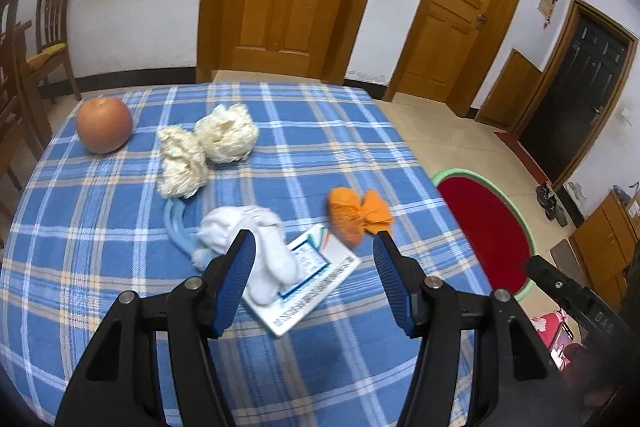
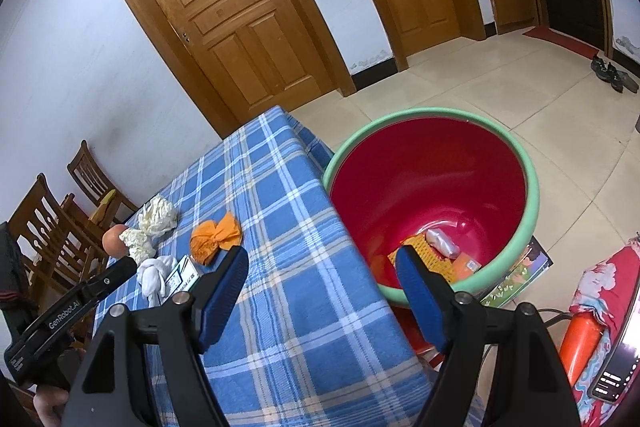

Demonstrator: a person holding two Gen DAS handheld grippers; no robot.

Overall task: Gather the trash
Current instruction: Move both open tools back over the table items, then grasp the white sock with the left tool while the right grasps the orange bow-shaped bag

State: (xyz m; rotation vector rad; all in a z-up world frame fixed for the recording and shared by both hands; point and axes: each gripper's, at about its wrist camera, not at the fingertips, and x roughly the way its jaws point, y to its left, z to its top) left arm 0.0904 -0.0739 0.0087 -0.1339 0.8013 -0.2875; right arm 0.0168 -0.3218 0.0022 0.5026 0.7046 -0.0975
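the table (image 1: 120,307) with its blue checked cloth is the largest thing, and on the floor just beside its right edge stands the red basin (image 2: 532,195) with a green rim; it already holds some rubbish at the bottom: an orange printed packet, a small silvery wrapper and one more orange piece; on the cloth the trash lies spread out; far left an apple (image 1: 104,125), probably not trash; next to it two cream crumpled paper balls (image 1: 228,133), touching each other; nearer, a white tissue wad (image 1: 264,251) rests partly on a flat printed card (image 1: 320,287), with a pale blue plastic loop at its left; to the right of the wad an orange crumpled paper (image 1: 356,215); all of this looks light and soft, so i think it will crush easily and should be pinched at the thickest middle; the card is stiff and flat, harder to lift, better taken at an edge; the left gripper (image 1: 316,247) is open with nothing held, hanging over the white wad; the right gripper (image 2: 320,263) is also open and empty, between table edge and basin.
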